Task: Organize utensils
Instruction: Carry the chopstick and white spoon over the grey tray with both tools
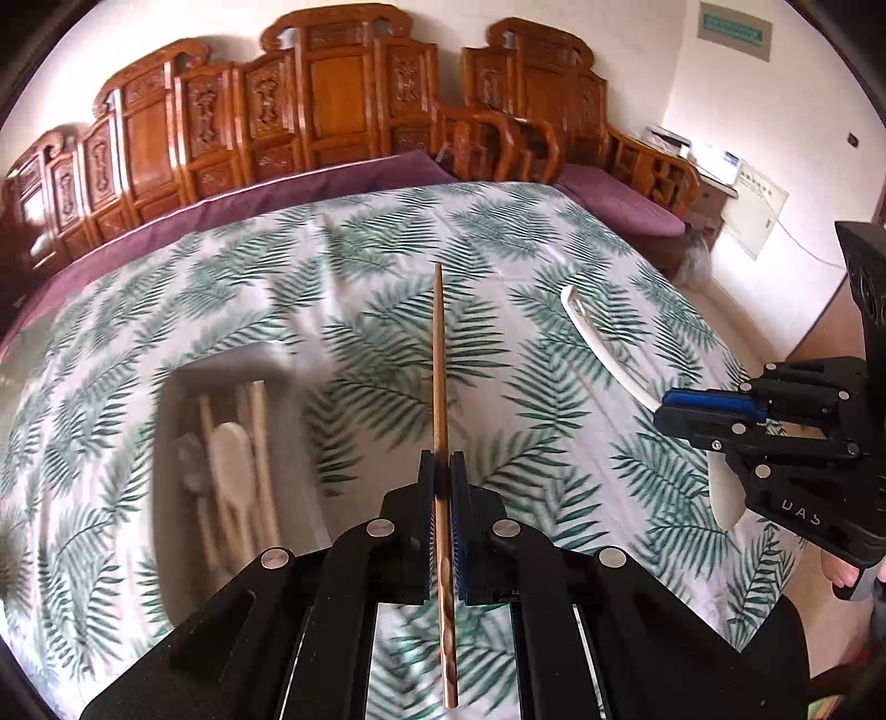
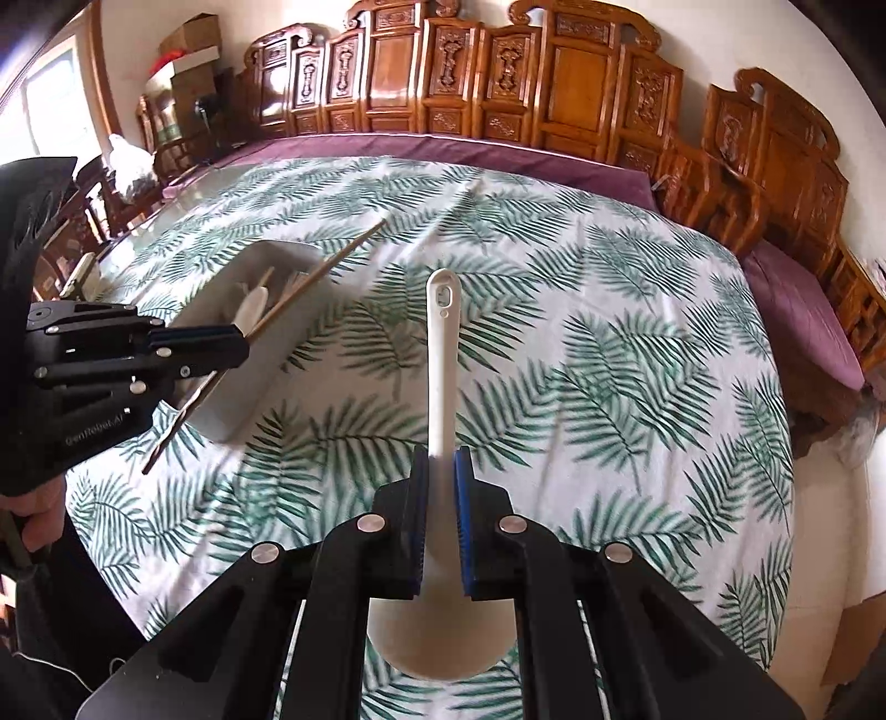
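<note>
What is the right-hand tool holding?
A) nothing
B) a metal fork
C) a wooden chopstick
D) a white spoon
D: the right gripper has its jaws closed on a white spoon, handle pointing forward over the leaf-print cloth; the chopstick is in the left gripper.

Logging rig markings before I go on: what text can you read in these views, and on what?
"GenRobot.AI", faint: side of the left tool.
"UAS", partly hidden: side of the right tool.
Wall sign: too blurred to read.
Wall poster: print too small to read.
</note>
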### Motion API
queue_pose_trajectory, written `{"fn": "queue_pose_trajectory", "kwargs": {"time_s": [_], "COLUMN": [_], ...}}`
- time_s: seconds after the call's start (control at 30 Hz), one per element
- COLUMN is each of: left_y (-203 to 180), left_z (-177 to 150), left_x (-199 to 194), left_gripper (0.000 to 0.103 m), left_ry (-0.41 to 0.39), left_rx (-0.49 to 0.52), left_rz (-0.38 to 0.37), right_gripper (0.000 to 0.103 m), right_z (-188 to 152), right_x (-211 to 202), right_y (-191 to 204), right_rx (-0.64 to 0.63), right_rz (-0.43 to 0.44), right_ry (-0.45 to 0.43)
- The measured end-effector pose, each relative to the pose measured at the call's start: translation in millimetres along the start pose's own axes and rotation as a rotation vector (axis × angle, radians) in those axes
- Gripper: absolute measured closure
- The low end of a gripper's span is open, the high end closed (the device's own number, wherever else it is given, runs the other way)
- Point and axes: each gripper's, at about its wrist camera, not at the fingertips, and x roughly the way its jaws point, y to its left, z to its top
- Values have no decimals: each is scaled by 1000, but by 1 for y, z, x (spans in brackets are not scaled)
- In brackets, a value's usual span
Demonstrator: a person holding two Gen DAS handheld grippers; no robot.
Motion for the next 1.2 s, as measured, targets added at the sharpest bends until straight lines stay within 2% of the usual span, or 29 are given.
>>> {"fn": "queue_pose_trajectory", "kwargs": {"time_s": [0.43, 0.83, 1.2], "left_y": [73, 125, 141], "left_z": [-11, -15, -19], "left_x": [-13, 14, 38], "left_gripper": [99, 99, 98], "left_ry": [-10, 12, 30], "left_rx": [-83, -164, -193], "left_rz": [57, 79, 70], "right_gripper": [92, 92, 92], "right_z": [31, 53, 75], "right_x": [26, 41, 52], "right_y": [54, 83, 98], "right_rx": [-62, -95, -111], "right_rz": [38, 60, 69], "right_ry": [10, 13, 3]}}
